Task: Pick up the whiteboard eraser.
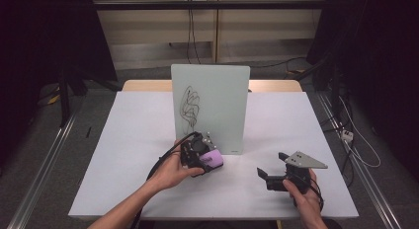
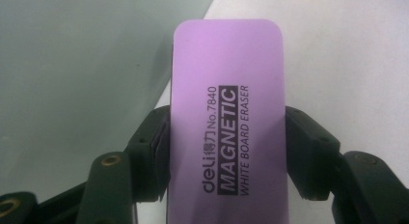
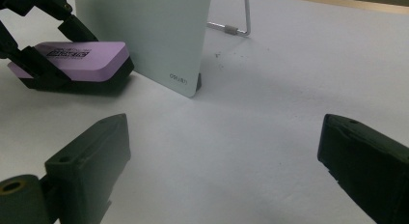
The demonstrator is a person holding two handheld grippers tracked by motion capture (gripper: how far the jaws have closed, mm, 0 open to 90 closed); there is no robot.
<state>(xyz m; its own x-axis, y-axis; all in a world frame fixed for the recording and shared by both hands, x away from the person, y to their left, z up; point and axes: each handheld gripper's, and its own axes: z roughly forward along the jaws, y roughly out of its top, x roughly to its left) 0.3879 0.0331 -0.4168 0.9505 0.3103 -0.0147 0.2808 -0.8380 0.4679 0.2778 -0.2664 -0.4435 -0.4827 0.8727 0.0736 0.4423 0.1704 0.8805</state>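
While the person is sitting at the white table (image 1: 123, 140), the left gripper (image 2: 226, 151) is squeezing a purple eraser (image 2: 226, 113) between its two black jaws, one on each long side. The eraser's long way is running straight out ahead of this gripper, and its far end is sticking out past the jaws. Its printed purple top is facing up, and its dark underside is sitting low over the table.

Just ahead of the left gripper, and a little to its left, a pale green board (image 1: 210, 108) is standing up on the table. A black scribble (image 1: 190, 108) is sitting on the board, higher up than the eraser. So the eraser is very near the bottom of the board, and I think it has to go up and forward to reach the scribble.

Well off to the side, the right gripper (image 3: 222, 161) is resting near the table with its jaws wide apart and nothing between them. The left one is much nearer the board.
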